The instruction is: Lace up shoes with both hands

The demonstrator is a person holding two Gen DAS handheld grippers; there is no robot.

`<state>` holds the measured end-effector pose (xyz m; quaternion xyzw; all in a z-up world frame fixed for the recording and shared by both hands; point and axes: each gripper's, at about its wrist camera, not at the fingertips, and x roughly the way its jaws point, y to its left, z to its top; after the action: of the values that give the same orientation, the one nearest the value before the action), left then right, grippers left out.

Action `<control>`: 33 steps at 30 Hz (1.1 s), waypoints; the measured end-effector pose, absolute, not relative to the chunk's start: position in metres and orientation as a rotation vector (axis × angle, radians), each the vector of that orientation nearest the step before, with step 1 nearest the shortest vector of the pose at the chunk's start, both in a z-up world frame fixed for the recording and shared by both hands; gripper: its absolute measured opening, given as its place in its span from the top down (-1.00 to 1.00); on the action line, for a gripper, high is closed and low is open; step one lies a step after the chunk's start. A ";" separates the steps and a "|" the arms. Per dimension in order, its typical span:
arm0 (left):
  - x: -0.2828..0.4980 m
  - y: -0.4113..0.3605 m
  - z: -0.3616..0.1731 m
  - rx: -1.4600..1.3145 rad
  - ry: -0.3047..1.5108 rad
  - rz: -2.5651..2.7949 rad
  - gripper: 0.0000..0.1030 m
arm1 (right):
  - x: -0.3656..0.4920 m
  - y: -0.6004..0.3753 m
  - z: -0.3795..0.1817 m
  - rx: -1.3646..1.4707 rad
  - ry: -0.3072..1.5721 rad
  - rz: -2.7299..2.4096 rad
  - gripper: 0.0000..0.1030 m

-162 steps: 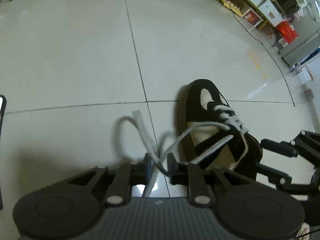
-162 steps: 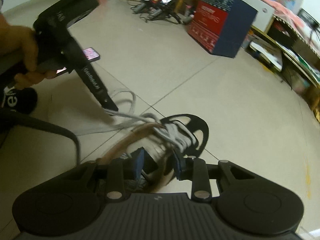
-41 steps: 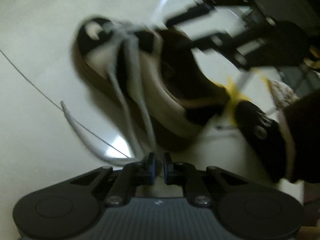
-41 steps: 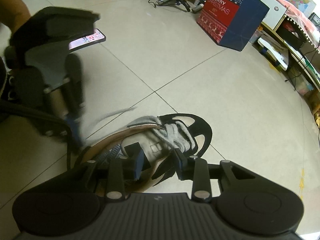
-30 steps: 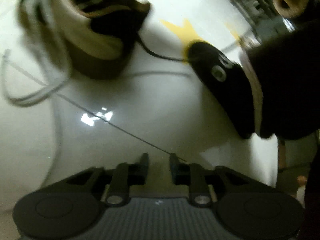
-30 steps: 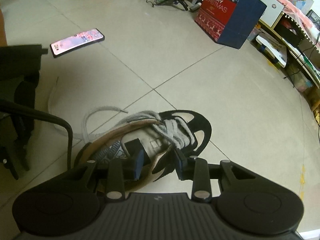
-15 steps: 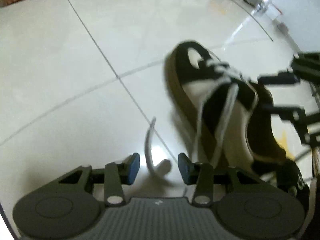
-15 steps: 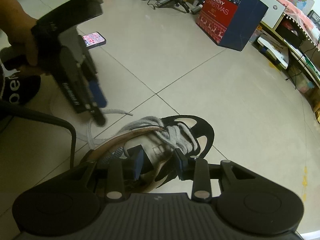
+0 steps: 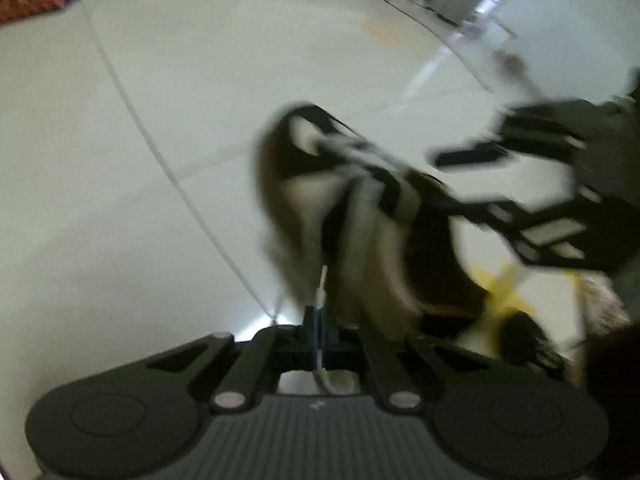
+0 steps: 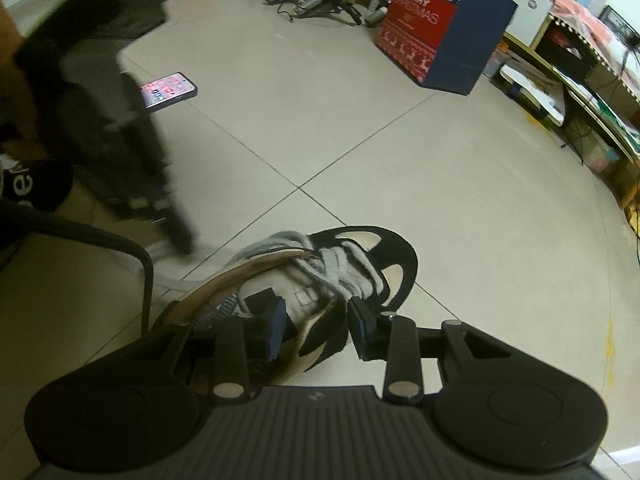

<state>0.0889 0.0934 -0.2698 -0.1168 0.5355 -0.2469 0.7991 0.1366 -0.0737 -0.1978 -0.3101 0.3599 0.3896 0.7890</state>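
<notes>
The black-and-cream low-top sneaker with the brown sole point(image 10: 320, 280) sat on the pale tiled floor point(image 10: 440, 184), right at a crossing of grout lines, toe pointing away from the right camera. Its grey-white flat shoelace point(image 10: 340, 264) was bunched up over the tongue, with one loose end trailing off to the left across the tiles.

The right gripper point(image 10: 316, 326) was straddling the sneaker's collar at the heel end, one blue pad inside the opening and the other outside the black side wall. Honestly couldn't tell whether the pads were actually squeezing the wall or just sitting either side of it.

The left gripper point(image 9: 319, 320) was clenched tight, and a thin strand of that lace ran between its closed pads, its stiff tip poking out just past the fingertips. That view was pretty smeared, so no finer detail there. From the right camera it showed as a dark blur low at the sneaker's left, just beside the trailing lace.

Further back on the left lay a smartphone with a lit screen point(image 10: 170, 90), and far off stood a red-and-navy Christmas gift box point(image 10: 440, 28).
</notes>
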 end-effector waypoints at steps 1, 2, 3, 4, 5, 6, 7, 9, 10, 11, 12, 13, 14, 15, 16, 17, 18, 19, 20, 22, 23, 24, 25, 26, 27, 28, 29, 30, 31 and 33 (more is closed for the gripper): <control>0.084 0.091 -0.271 -0.255 1.182 -0.561 0.97 | 0.137 -0.074 -0.198 -0.666 0.778 0.835 0.28; 0.078 0.088 -0.274 -0.255 1.215 -0.587 0.97 | 0.137 -0.074 -0.199 -0.664 0.781 0.831 0.28; 0.073 0.085 -0.279 -0.249 1.248 -0.605 0.96 | 0.137 -0.074 -0.200 -0.662 0.783 0.829 0.28; 0.067 0.082 -0.284 -0.243 1.281 -0.623 0.96 | 0.137 -0.073 -0.200 -0.662 0.786 0.831 0.28; 0.062 0.078 -0.288 -0.238 1.314 -0.637 0.96 | 0.137 -0.073 -0.201 -0.663 0.788 0.833 0.28; 0.057 0.076 -0.291 -0.234 1.345 -0.642 0.93 | 0.136 -0.072 -0.202 -0.665 0.788 0.835 0.28; 0.051 0.076 -0.293 -0.230 1.370 -0.635 0.76 | 0.136 -0.072 -0.202 -0.667 0.788 0.837 0.28; 0.040 0.084 -0.286 -0.236 1.391 -0.586 0.33 | 0.134 -0.071 -0.202 -0.670 0.787 0.841 0.27; 0.038 0.089 -0.282 -0.246 1.389 -0.538 0.06 | 0.134 -0.071 -0.202 -0.670 0.786 0.842 0.27; 0.037 0.095 -0.278 -0.256 1.388 -0.489 0.01 | 0.134 -0.071 -0.202 -0.670 0.786 0.843 0.27; 0.037 0.102 -0.274 -0.267 1.397 -0.429 -0.04 | 0.134 -0.071 -0.202 -0.669 0.785 0.843 0.27; 0.038 0.108 -0.270 -0.281 1.422 -0.350 -0.05 | 0.134 -0.072 -0.202 -0.671 0.785 0.842 0.27; 0.040 0.115 -0.266 -0.300 1.446 -0.275 -0.05 | 0.134 -0.072 -0.202 -0.673 0.784 0.840 0.27; 0.042 0.123 -0.263 -0.325 1.466 -0.209 -0.05 | 0.134 -0.073 -0.202 -0.675 0.784 0.838 0.27; 0.043 0.129 -0.261 -0.344 1.480 -0.154 -0.05 | 0.134 -0.073 -0.203 -0.678 0.786 0.836 0.27; 0.043 0.135 -0.261 -0.354 1.492 -0.106 -0.05 | 0.134 -0.074 -0.203 -0.680 0.786 0.834 0.27; 0.044 0.140 -0.260 -0.364 1.504 -0.058 -0.05 | 0.134 -0.074 -0.203 -0.680 0.786 0.832 0.26; 0.044 0.145 -0.261 -0.372 1.514 -0.018 -0.05 | 0.135 -0.075 -0.203 -0.679 0.786 0.830 0.26; 0.043 0.147 -0.264 -0.379 1.523 0.010 -0.04 | 0.135 -0.075 -0.203 -0.678 0.787 0.830 0.26; 0.041 0.150 -0.269 -0.367 1.530 0.077 0.07 | 0.135 -0.075 -0.202 -0.676 0.788 0.830 0.26; 0.040 0.152 -0.272 -0.358 1.529 0.108 0.09 | 0.134 -0.074 -0.202 -0.678 0.788 0.831 0.26; 0.039 0.154 -0.274 -0.356 1.526 0.135 0.09 | 0.134 -0.074 -0.202 -0.682 0.788 0.830 0.26; 0.038 0.157 -0.276 -0.362 1.521 0.158 0.10 | 0.133 -0.073 -0.201 -0.690 0.786 0.829 0.26; 0.036 0.160 -0.278 -0.368 1.514 0.178 0.12 | 0.133 -0.073 -0.199 -0.689 0.782 0.828 0.26; 0.034 0.162 -0.279 -0.371 1.504 0.195 0.15 | 0.132 -0.072 -0.197 -0.678 0.774 0.828 0.24; 0.033 0.164 -0.281 -0.370 1.491 0.210 0.17 | 0.132 -0.072 -0.195 -0.660 0.771 0.825 0.22; 0.031 0.164 -0.281 -0.363 1.471 0.219 0.21 | 0.132 -0.072 -0.194 -0.634 0.774 0.819 0.20; 0.030 0.165 -0.282 -0.355 1.452 0.229 0.23 | 0.132 -0.072 -0.193 -0.610 0.776 0.808 0.20; 0.029 0.164 -0.283 -0.339 1.435 0.232 0.26 | 0.132 -0.072 -0.192 -0.586 0.776 0.795 0.20; 0.032 0.159 -0.282 -0.300 1.415 0.207 0.42 | 0.132 -0.074 -0.191 -0.532 0.780 0.776 0.18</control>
<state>0.0318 0.1595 -0.2823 -0.1368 0.6462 0.0947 0.7448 0.1317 -0.0736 -0.1905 -0.2499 0.3662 0.3642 0.8190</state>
